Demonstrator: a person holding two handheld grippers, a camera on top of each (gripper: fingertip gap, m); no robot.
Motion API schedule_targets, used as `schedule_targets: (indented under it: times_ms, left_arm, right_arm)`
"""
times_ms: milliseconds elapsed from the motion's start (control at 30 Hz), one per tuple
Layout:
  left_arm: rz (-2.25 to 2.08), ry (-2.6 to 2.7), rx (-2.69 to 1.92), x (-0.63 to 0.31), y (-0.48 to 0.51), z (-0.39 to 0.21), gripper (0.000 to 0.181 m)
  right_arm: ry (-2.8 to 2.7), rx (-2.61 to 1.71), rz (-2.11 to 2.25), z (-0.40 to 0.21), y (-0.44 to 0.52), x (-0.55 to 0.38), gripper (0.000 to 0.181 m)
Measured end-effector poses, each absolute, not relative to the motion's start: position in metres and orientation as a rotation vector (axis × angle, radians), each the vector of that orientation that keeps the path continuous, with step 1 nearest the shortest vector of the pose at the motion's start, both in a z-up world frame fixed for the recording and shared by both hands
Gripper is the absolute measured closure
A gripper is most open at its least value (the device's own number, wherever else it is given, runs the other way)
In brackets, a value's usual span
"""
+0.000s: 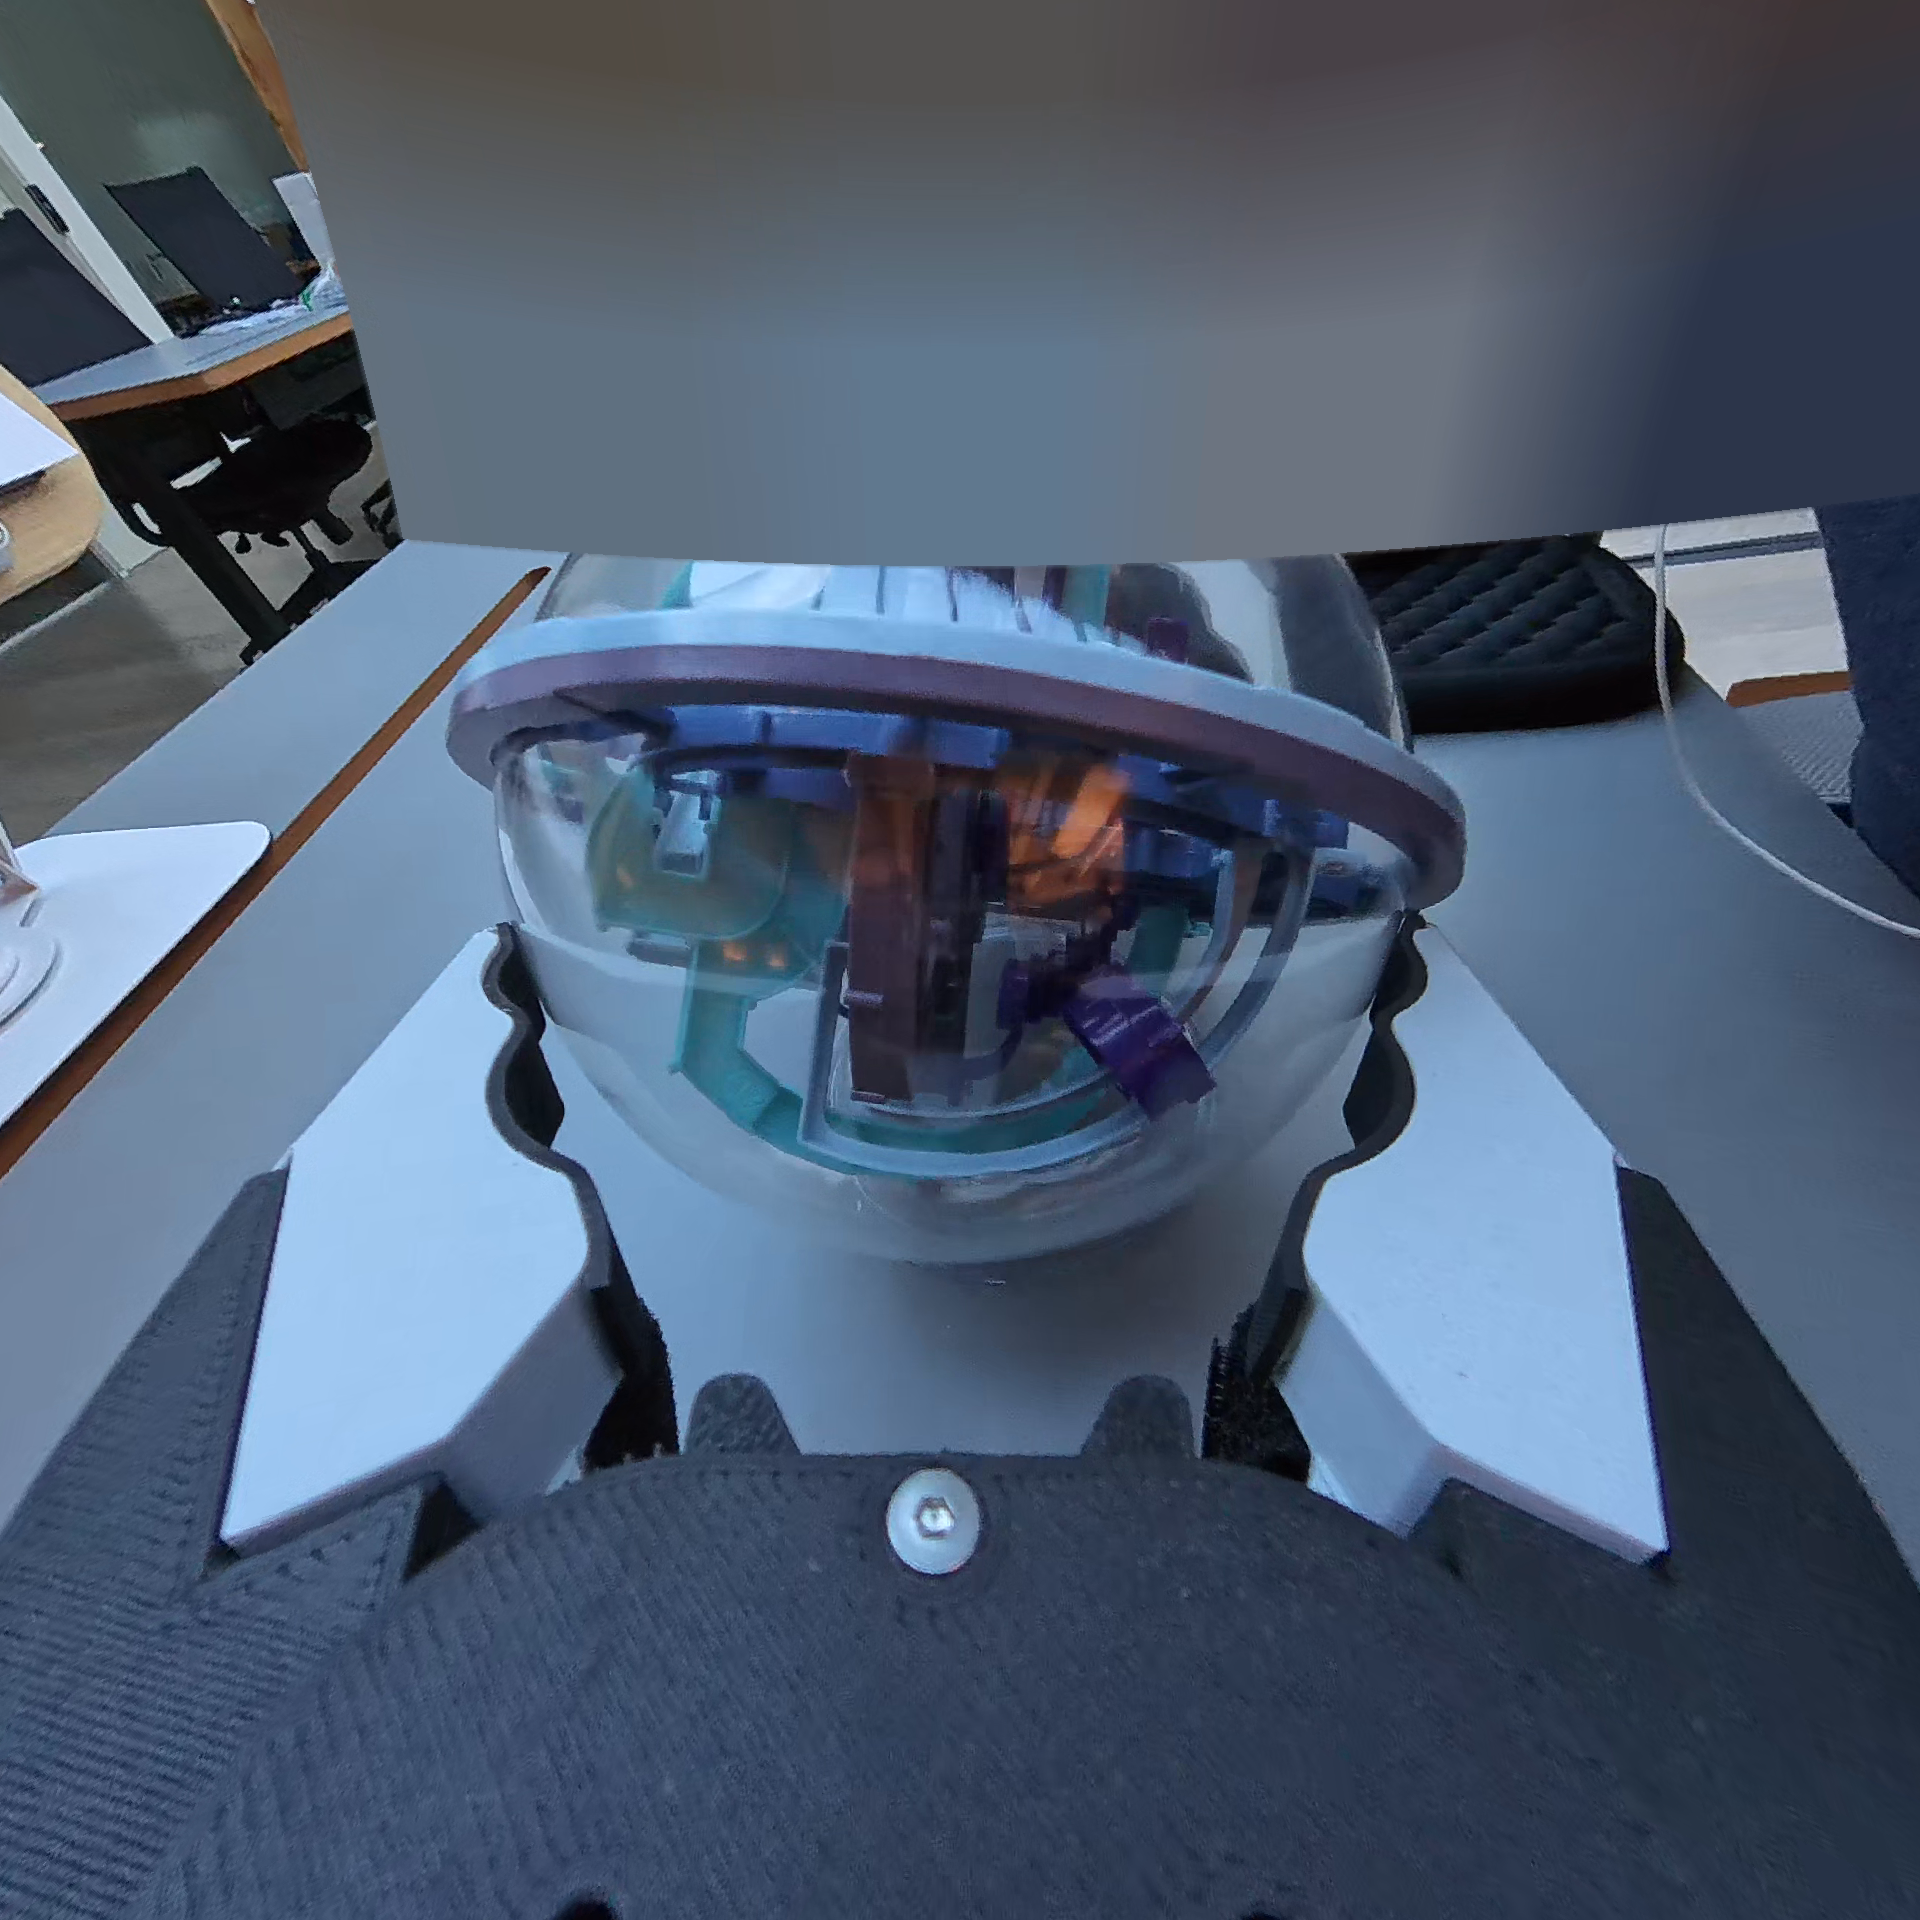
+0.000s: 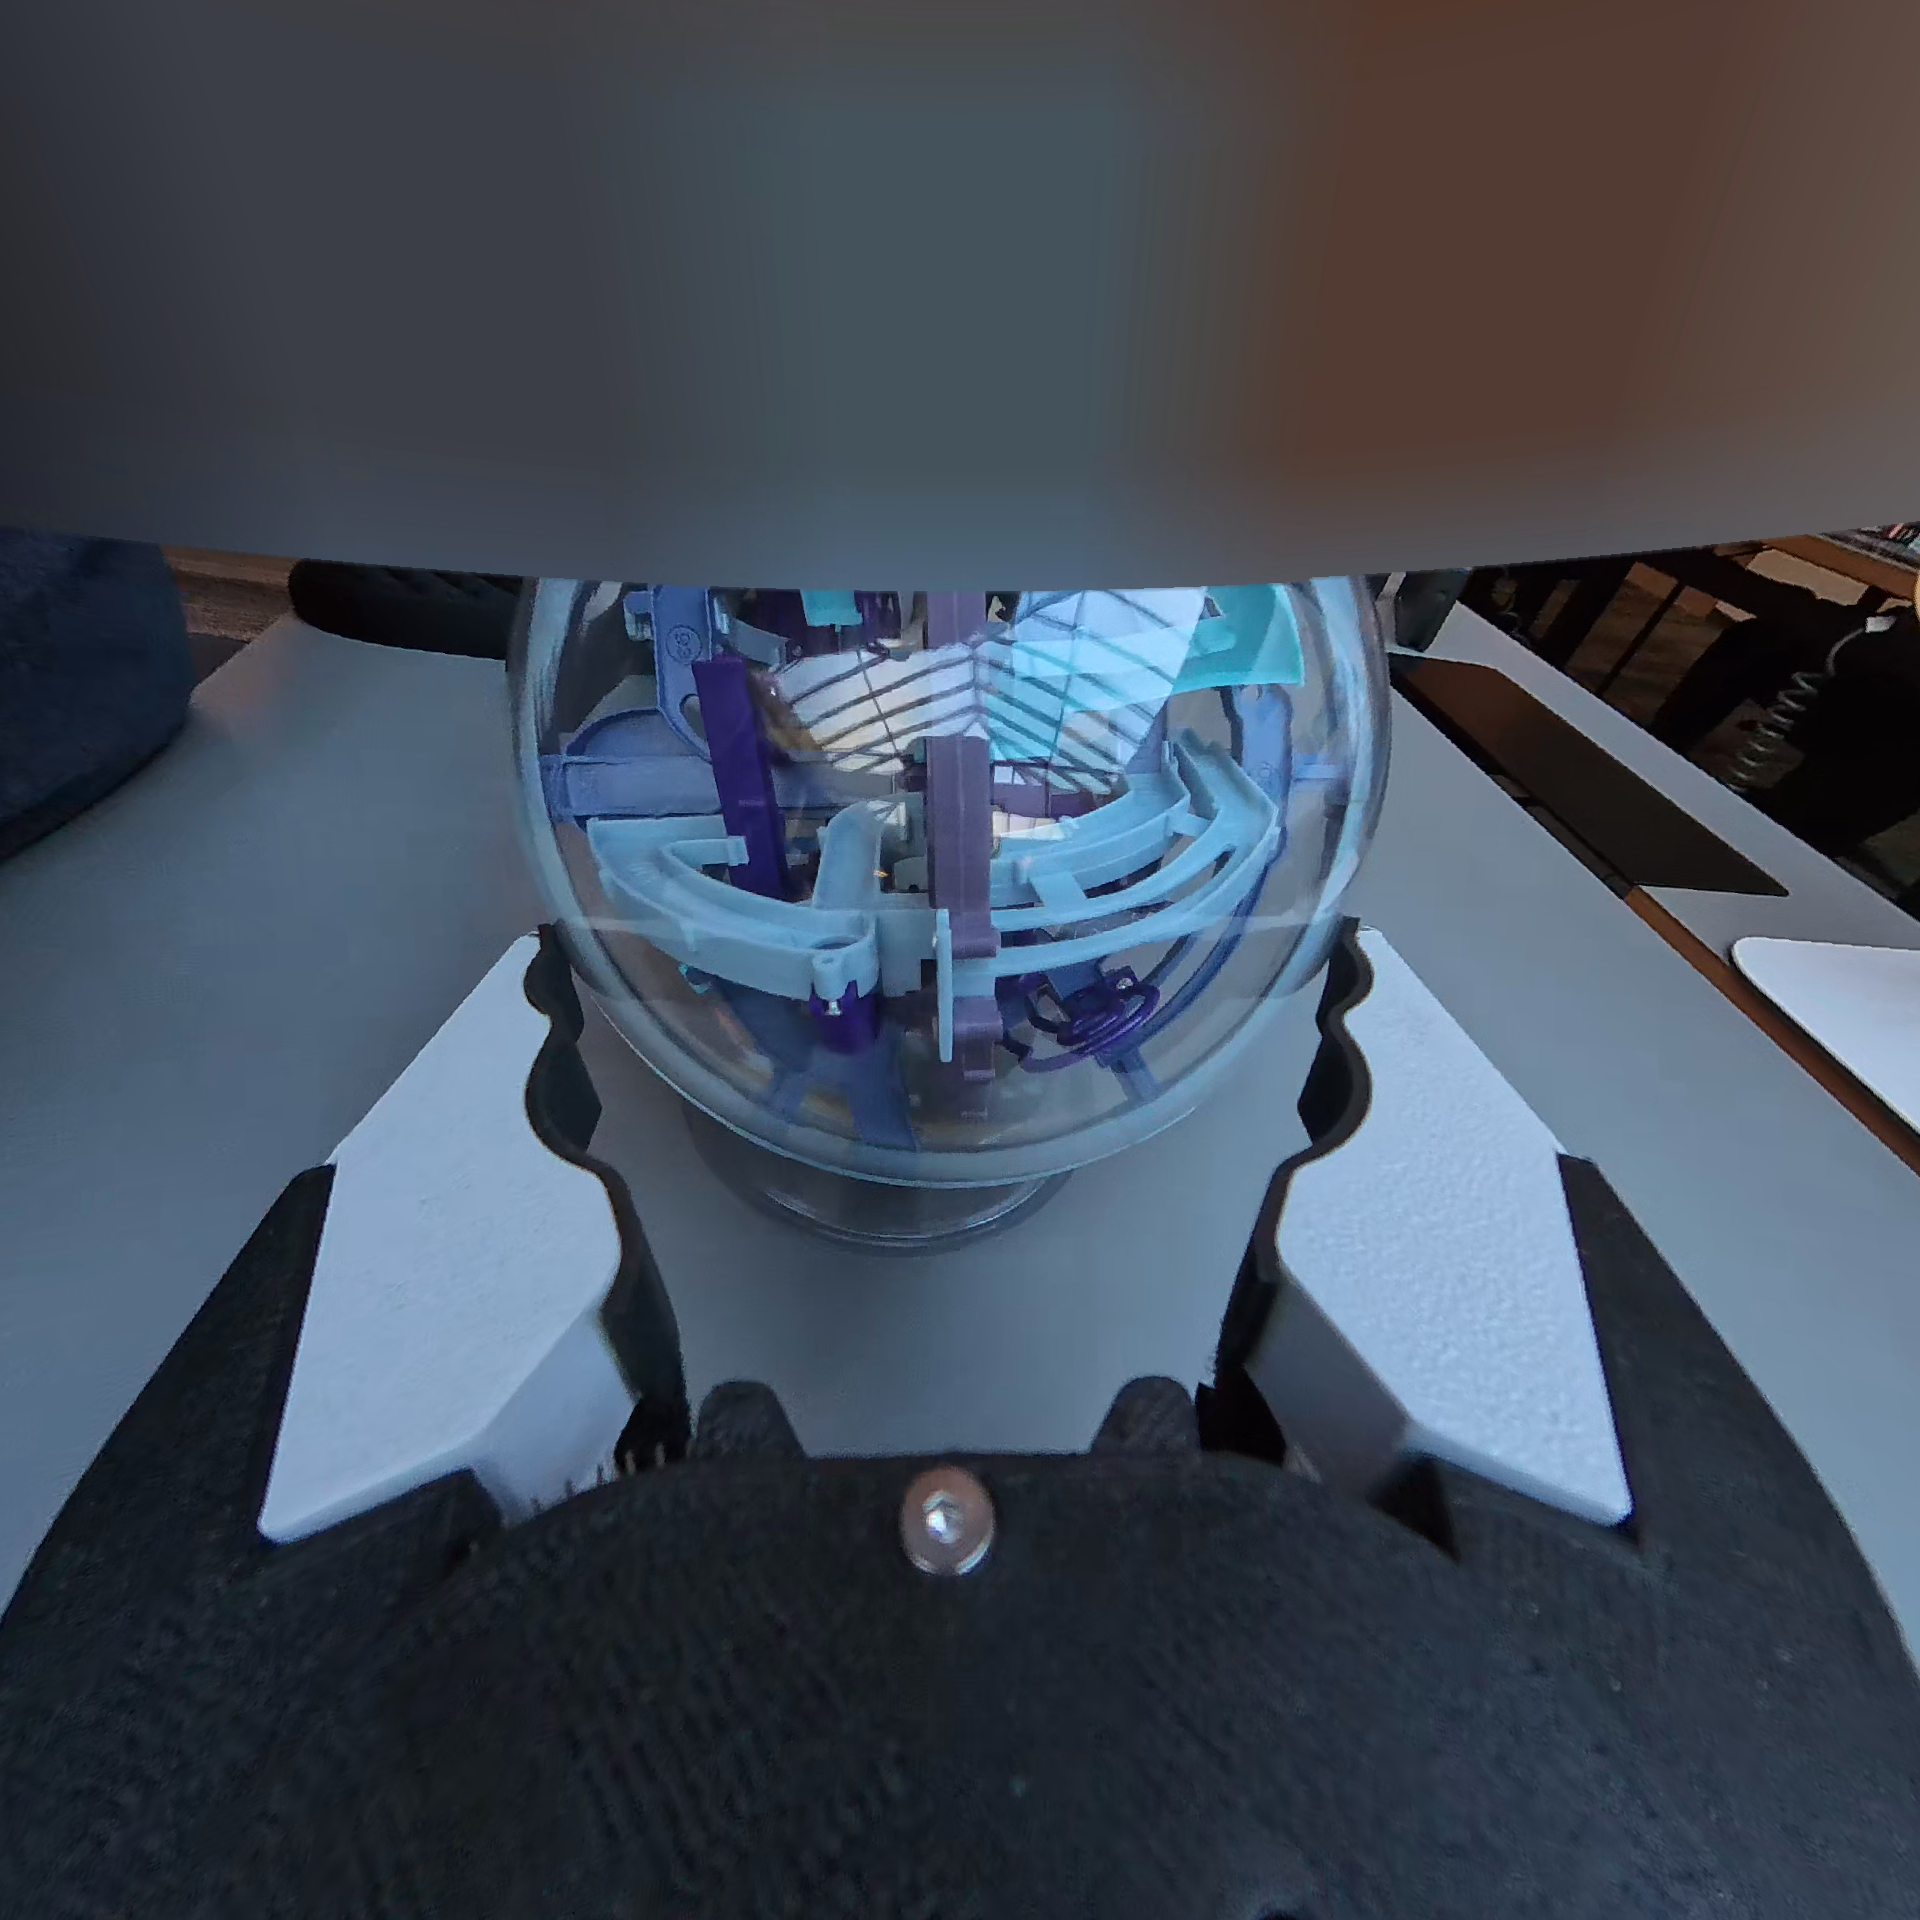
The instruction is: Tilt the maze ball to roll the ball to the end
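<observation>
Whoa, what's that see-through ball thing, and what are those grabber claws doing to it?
It's a maze ball, a clear ball with coloured tracks inside. A person holds two grabbers, and both are spread wide around it from opposite sides: the left gripper and the right gripper. The ball sits over a grey table, on a small clear stand. I can't spot the little ball inside.

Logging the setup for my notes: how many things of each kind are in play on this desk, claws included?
Clear plastic maze sphere with coloured tracks inside: 1
Clear round stand under the sphere: 1
Black-and-white two-finger claws: 2
Grey desk: 1
Total: 5
</observation>
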State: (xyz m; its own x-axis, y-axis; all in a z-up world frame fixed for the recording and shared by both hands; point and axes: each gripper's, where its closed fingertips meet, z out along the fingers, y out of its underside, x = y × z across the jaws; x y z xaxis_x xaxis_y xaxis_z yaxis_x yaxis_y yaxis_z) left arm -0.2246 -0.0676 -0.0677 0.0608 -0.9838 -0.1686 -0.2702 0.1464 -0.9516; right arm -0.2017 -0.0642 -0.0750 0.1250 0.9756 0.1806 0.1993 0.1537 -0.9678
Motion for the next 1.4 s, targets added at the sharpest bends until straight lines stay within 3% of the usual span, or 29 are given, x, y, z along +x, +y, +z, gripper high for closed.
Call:
schedule_targets:
  times_ms: [967,1400]
  left_arm:
    - [-1.003,1.360,-1.407,-0.226,-0.066,-0.082,0.028]
    - [-0.999,1.351,-1.290,-0.223,-0.069,-0.034,0.029]
  right_arm:
    - [-1.276,-1.318,0.939,-0.074,-0.063,-0.204,0.038]
    - [-1.248,-1.256,0.894,-0.033,-0.067,-0.203,0.038]
